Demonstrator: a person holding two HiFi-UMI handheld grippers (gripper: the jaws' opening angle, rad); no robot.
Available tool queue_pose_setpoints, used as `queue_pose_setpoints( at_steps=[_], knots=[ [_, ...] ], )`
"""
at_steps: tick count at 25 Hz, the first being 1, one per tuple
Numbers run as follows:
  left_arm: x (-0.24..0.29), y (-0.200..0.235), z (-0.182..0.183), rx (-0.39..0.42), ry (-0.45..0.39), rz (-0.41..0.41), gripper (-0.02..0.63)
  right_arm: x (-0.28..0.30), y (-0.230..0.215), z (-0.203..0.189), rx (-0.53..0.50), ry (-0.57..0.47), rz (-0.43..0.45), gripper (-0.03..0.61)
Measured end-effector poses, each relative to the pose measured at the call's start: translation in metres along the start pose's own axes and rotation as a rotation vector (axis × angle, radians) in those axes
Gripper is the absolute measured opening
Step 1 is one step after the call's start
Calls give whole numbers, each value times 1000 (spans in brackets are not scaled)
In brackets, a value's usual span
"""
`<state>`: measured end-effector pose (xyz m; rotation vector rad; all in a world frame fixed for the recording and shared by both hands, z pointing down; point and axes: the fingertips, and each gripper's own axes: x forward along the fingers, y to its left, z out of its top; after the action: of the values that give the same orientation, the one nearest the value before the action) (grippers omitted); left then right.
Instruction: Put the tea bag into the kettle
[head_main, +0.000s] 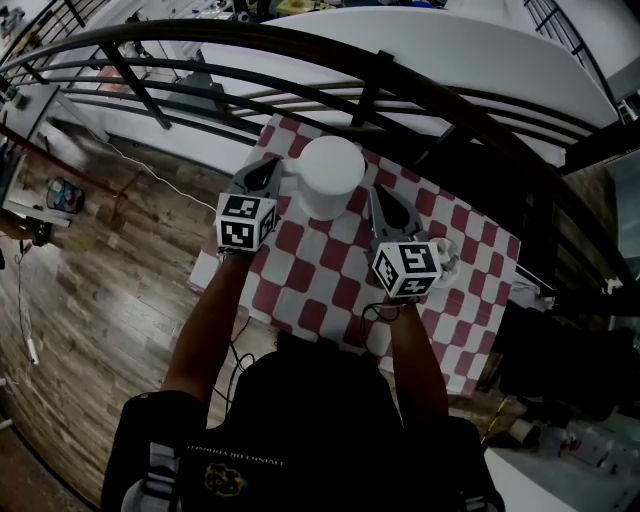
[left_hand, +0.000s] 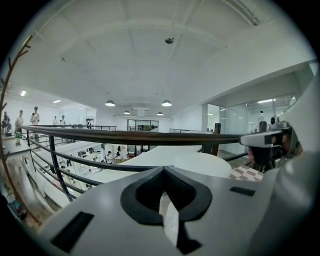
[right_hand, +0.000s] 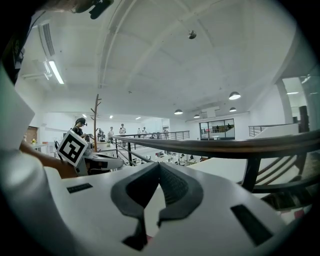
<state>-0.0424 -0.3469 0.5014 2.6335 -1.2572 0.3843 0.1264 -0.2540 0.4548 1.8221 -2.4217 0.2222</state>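
Note:
The white kettle (head_main: 330, 175) stands on the red-and-white checked tablecloth (head_main: 330, 290), between my two grippers. My left gripper (head_main: 272, 168) is close against its left side, and my right gripper (head_main: 380, 195) is just off its right side. In the left gripper view the left gripper (left_hand: 162, 170) has its tips together, and only a pale sliver shows in the gap behind them. The right gripper (right_hand: 159, 165) is shut too, with nothing seen between its tips. Both point out over the railing. No tea bag shows in any view.
A dark railing (head_main: 300, 50) runs along the table's far side, with a drop to a lower floor beyond it. A small white object (head_main: 447, 250) lies on the cloth right of my right gripper. Wooden floor (head_main: 100, 290) is to the left.

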Motion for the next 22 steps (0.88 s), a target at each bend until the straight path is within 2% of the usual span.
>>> queue_pose_setpoints(
  at_steps=[3,7,10,13,15,17,18,22],
  knots=[
    [1,0,-5,-44,-17,-28,3,8,-9,-11,45,35,-31,11],
    [1,-1,-4,-53,-31,-46,3,28,-14,-31,105,98,-38,11],
    [0,-1,-3,-54,-38,-37,3,42,-3,-29,98,112,4,11],
    [0,-2,-2,-47,-36,-33,3,48,16,-6,82,46,58,11],
    [-1,-2,-1,-39,-32,-30,3,49,43,18,37,-35,161,11],
    [-2,0,-1,-35,-29,-17,3,51,77,36,-55,-87,276,11],
    [-2,2,-1,-36,-27,-11,3,51,86,39,-87,-94,299,11],
    [0,-1,-2,-8,-15,-6,3,46,75,29,-68,-64,263,11]
  ],
)
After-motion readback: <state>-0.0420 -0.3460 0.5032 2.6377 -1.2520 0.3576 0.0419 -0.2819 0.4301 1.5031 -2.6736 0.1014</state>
